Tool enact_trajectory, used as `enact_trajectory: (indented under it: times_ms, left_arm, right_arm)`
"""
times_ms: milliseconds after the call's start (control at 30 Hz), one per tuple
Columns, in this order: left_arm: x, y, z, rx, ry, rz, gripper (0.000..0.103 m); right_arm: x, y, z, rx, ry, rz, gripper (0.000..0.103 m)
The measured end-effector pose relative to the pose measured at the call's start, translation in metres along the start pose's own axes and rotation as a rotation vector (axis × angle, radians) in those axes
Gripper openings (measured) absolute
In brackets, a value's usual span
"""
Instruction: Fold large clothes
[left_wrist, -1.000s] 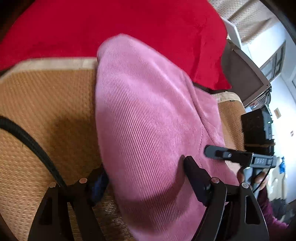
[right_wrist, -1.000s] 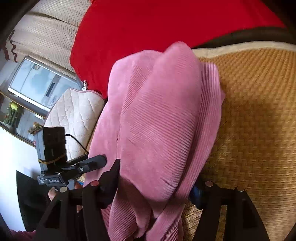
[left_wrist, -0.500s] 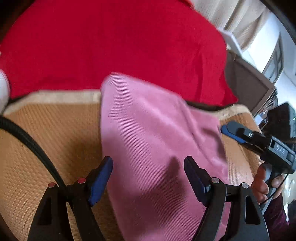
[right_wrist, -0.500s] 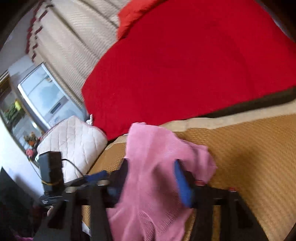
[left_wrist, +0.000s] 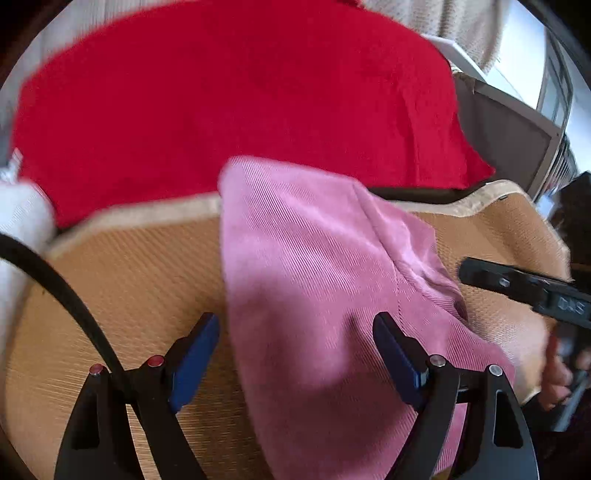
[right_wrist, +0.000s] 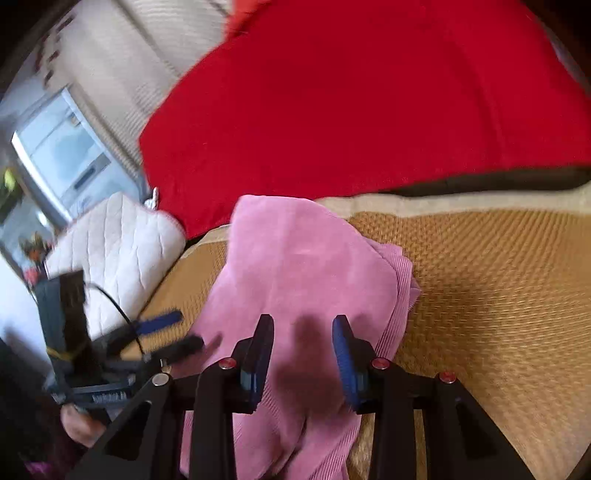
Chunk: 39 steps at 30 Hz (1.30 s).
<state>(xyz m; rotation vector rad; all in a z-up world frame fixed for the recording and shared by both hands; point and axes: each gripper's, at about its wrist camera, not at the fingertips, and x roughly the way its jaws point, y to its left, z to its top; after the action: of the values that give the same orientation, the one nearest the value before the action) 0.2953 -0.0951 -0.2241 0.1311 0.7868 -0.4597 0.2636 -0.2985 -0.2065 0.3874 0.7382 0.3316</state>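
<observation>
A pink corduroy garment (left_wrist: 314, 266) lies folded on the woven tan mat (left_wrist: 129, 280), and it also shows in the right wrist view (right_wrist: 303, 258). My left gripper (left_wrist: 293, 332) hovers above its near end. Its jaws are opening wide, with the cloth beneath them and neither pad pressing on it. My right gripper (right_wrist: 303, 343) hangs over the garment's other side with its jaws narrowed. Cloth shows under and past both fingers, with a shadow between them and no fold pinched. In the left wrist view one of the right gripper's fingers (left_wrist: 491, 278) sits beside the garment's right edge.
A red blanket (left_wrist: 240, 92) fills the back behind the mat. A white quilted cushion (right_wrist: 114, 243) lies left of the mat in the right wrist view. A black cable (left_wrist: 62, 291) crosses the mat's left part. A person's hand (left_wrist: 554, 373) grips the right handle.
Both grippers rose off the garment and tilted up, so more of the red blanket shows. The right jaws narrowed and the left jaws widened a little. The garment stayed on the mat.
</observation>
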Motion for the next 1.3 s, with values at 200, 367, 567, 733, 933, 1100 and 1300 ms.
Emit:
enact_trajectory:
  times_ms: [200,367,567,733,933,1100,1300]
  left_arm:
    - [-0.04,-0.015,-0.021,0.041,-0.097,0.167,0.085]
    - [-0.044,-0.004,-0.023,0.042,-0.106,0.218,0.085]
    - [-0.033,0.008,-0.03,0.043,-0.072,0.247,0.085]
    - [-0.024,0.013,-0.029,0.041,-0.065,0.26,0.085]
    - [-0.021,0.012,-0.029,0.049,-0.069,0.266,0.085]
    - [-0.021,0.009,-0.03,0.053,-0.064,0.27,0.085]
    - [-0.032,0.005,-0.033,0.051,-0.069,0.277,0.085]
  right_arm:
    - [-0.027,0.035,-0.027,-0.084,-0.032,-0.038,0.037]
    - [-0.016,0.044,-0.04,-0.12,0.008,-0.037,0.037]
    - [0.02,0.03,-0.047,-0.102,0.116,-0.087,0.037]
    - [0.031,0.033,-0.048,-0.124,0.132,-0.102,0.037]
    - [0.032,0.031,-0.047,-0.115,0.14,-0.089,0.037]
    - [0.032,0.032,-0.047,-0.112,0.143,-0.088,0.037]
    - [0.032,0.031,-0.048,-0.109,0.142,-0.086,0.037]
